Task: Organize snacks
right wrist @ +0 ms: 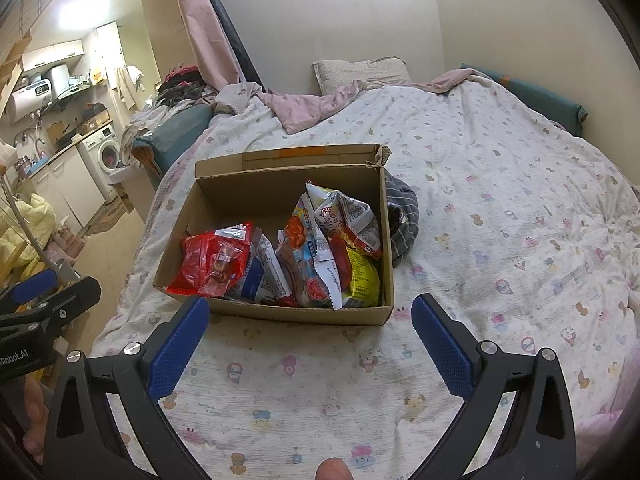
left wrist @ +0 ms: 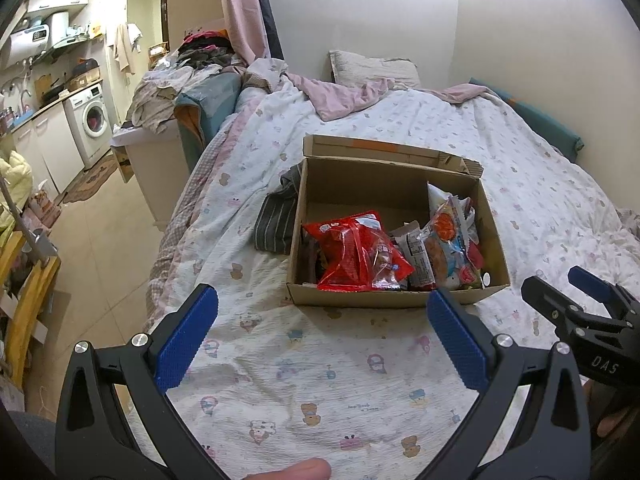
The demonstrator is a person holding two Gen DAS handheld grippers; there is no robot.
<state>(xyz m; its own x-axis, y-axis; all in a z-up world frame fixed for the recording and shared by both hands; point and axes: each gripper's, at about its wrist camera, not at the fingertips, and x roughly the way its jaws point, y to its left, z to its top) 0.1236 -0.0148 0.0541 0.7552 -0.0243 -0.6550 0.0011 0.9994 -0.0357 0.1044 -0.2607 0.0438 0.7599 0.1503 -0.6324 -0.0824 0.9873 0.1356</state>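
Observation:
An open cardboard box (left wrist: 400, 298) (right wrist: 280, 312) stands on the bed, holding several snack packets. A red packet (left wrist: 356, 256) (right wrist: 212, 260) lies at its left side. White, orange and yellow packets (left wrist: 444, 240) (right wrist: 340, 240) stand at its right side. My left gripper (left wrist: 322, 336) is open and empty, just in front of the box. My right gripper (right wrist: 310, 340) is open and empty, also just in front of the box. The right gripper also shows in the left wrist view (left wrist: 560, 292). The left gripper also shows in the right wrist view (right wrist: 60, 288).
A grey striped cloth (left wrist: 276, 220) (right wrist: 402, 220) lies against the box's side. The bed has a cartoon-print quilt (left wrist: 320, 380) (right wrist: 500, 200), a pink blanket (left wrist: 344, 96) and a pillow (right wrist: 360, 70) at the wall. The bed edge drops to a tiled floor (left wrist: 104, 248) at left.

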